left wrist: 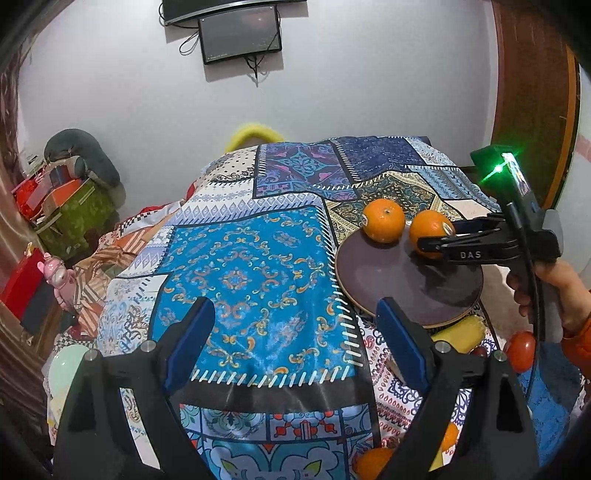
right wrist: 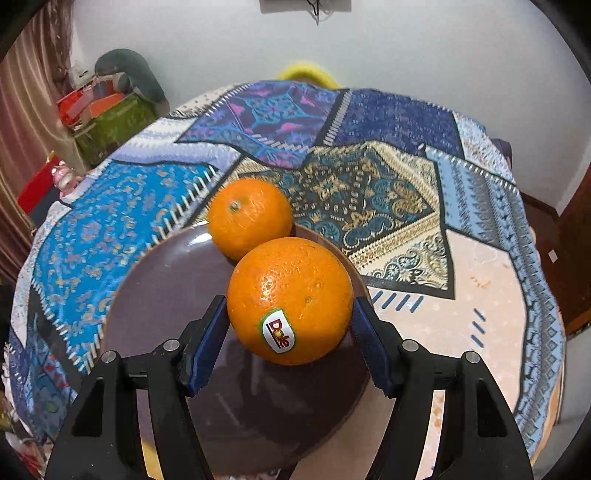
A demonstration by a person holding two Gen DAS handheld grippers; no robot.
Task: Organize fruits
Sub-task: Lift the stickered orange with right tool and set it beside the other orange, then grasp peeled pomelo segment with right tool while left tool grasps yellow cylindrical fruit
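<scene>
Orange (right wrist: 290,301): over plate (right wrist: 166,280), clamped at its widest by right gripper (right wrist: 290,323); firm, round, waxy skin, liable to roll. Left gripper (left wrist: 295,343): fingers apart, empty

Plain white wall (left wrist: 369,92) behind patchwork-covered table (left wrist: 240,258), dark wall-mounted screen (left wrist: 240,35) with dangling cables high above table, stacked boxes (left wrist: 62,199) left of table, brown curtain (right wrist: 33,122) beyond them, wooden door frame (left wrist: 535,110) right of table.
</scene>
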